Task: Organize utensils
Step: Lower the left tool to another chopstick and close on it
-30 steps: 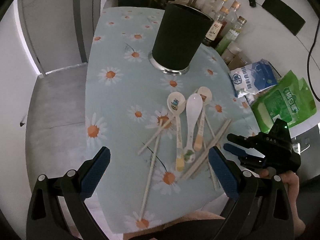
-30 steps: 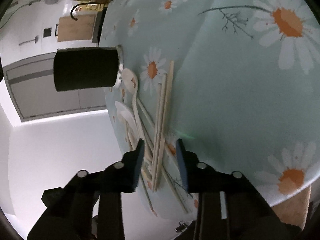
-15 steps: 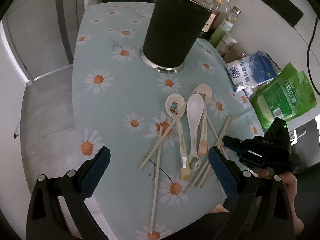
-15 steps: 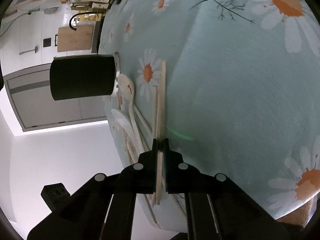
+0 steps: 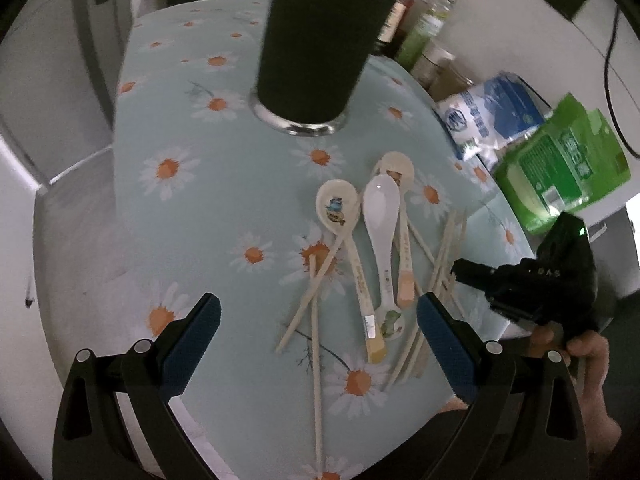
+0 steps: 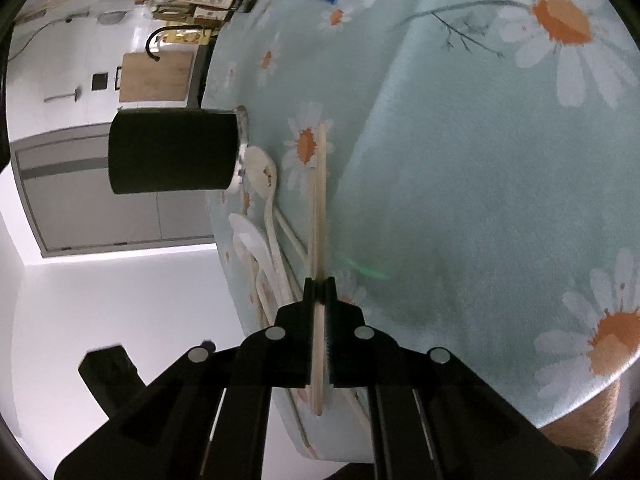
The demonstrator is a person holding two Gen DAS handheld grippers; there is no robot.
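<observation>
The right tool point(image 6: 319, 285) is clamped on chopsticks point(image 6: 319, 208) at the bench's point(image 5: 224, 184) near right; the left tool point(image 5: 318, 330) hovers wide open. Spoons point(image 5: 380, 216) and other sticks lie loose; the black holder point(image 5: 320, 44) far off looks unfilled, so sorting has barely begun

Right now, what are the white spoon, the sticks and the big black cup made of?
White spoon: probably glazed ceramic or melamine; smooth, glossy, with a bright highlight in the bowl.
Chopsticks, pinched in the right tool: likely bamboo or wood; pale tan, matte.
Black cup: dull, non-shiny dark wall, material unclear; its base ring looks like polished metal.
</observation>
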